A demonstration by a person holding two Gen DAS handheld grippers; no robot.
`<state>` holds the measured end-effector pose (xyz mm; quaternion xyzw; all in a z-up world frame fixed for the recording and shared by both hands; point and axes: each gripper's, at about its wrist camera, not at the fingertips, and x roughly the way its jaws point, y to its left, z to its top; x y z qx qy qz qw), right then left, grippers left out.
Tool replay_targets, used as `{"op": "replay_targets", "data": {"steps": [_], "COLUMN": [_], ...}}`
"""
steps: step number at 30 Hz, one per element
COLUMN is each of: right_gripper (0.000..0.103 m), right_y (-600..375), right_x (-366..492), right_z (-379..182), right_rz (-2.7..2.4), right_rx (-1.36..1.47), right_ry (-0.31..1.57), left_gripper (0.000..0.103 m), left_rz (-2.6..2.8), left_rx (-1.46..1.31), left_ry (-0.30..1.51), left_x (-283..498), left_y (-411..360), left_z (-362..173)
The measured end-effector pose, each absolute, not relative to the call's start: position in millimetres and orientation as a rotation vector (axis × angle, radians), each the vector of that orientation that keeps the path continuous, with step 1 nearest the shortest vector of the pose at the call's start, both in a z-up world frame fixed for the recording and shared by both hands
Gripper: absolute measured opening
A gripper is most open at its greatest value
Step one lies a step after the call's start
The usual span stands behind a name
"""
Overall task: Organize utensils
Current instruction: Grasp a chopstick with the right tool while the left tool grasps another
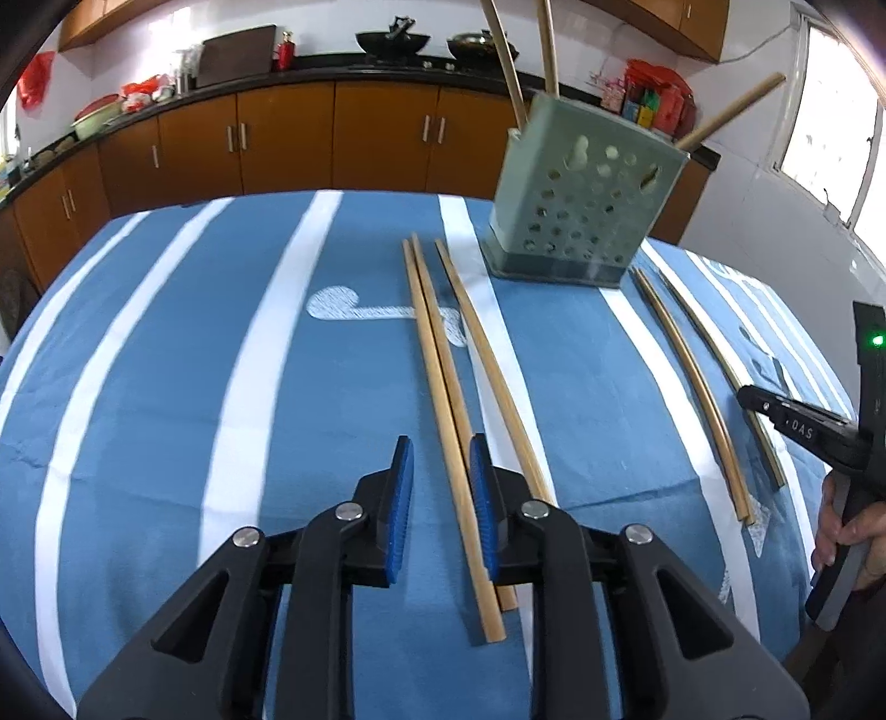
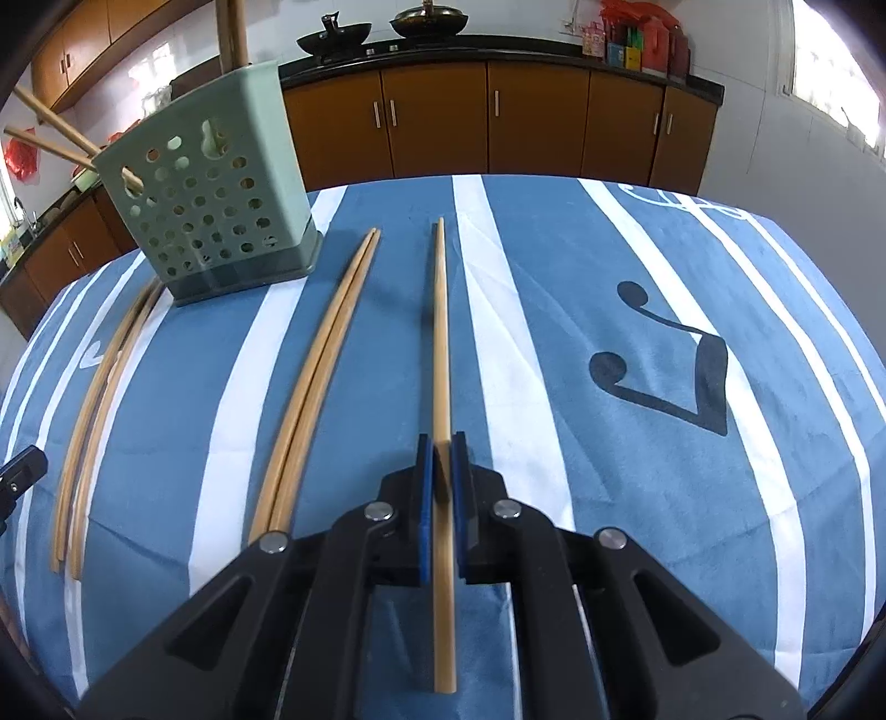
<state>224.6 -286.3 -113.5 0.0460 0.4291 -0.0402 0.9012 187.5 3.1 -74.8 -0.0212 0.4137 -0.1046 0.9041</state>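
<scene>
Jaws: on the right gripper (image 2: 441, 443) the blue pads are pinched on a single chopstick (image 2: 440, 343), which runs forward between them and sticks out behind; on the left gripper (image 1: 441, 459) they stand spread apart above a pair of chopsticks (image 1: 437, 360), one stick passing between the pads, with no contact evident.
Tabletop: a blue cloth with white stripes and music-note motifs (image 2: 659, 360) covers the surface, in a kitchen with brown cabinets (image 1: 277, 138) and woks (image 2: 382, 27) on the rear counter.
Utensil holder: a pale green perforated holder (image 1: 581, 205) stands upright on a darker base toward the far side of the tabletop, between the left and right groups of sticks.
Sticks in the holder: several chopsticks (image 1: 506, 61) rise from its top, leaning at different angles.
Sticks on the cloth, left side: the pair lies touching side by side, with a third chopstick (image 1: 487, 360) just beside it, all pointing toward the holder.
Sticks on the cloth, right side: another pair of chopsticks (image 2: 326, 360) lies just left of the gripped one, its tips near the holder's base.
Hand: fingers of the person's right hand (image 1: 847, 526) wrap the right gripper's handle at the edge of the left wrist view.
</scene>
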Motion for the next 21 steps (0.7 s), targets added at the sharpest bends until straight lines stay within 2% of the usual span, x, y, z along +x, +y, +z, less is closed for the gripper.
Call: {"op": "replay_targets", "data": {"steps": [5, 15, 20, 21], "right_gripper": [0.008, 0.008, 0.012, 0.012], "right_y": [-287, -285, -282, -281], "right_x": [224, 225, 224, 224], "right_z": [-114, -114, -115, -115], "right_rz": [-0.077, -0.076, -0.068, -0.069], "right_rx": [0.095, 0.079, 0.067, 0.065], "right_ry": [0.885, 0.883, 0.881, 0.879], "left_gripper": [0.016, 0.015, 0.014, 0.011], "left_rz": [-0.215, -0.158, -0.143, -0.136], "left_rx": [-0.031, -0.006, 0.011, 0.013], "left_ry": [0.890, 0.895, 0.889, 0.888], "left_x": [192, 201, 207, 208], "left_y": [-2, -3, -7, -7], "left_z": [-84, -86, -87, -87]}}
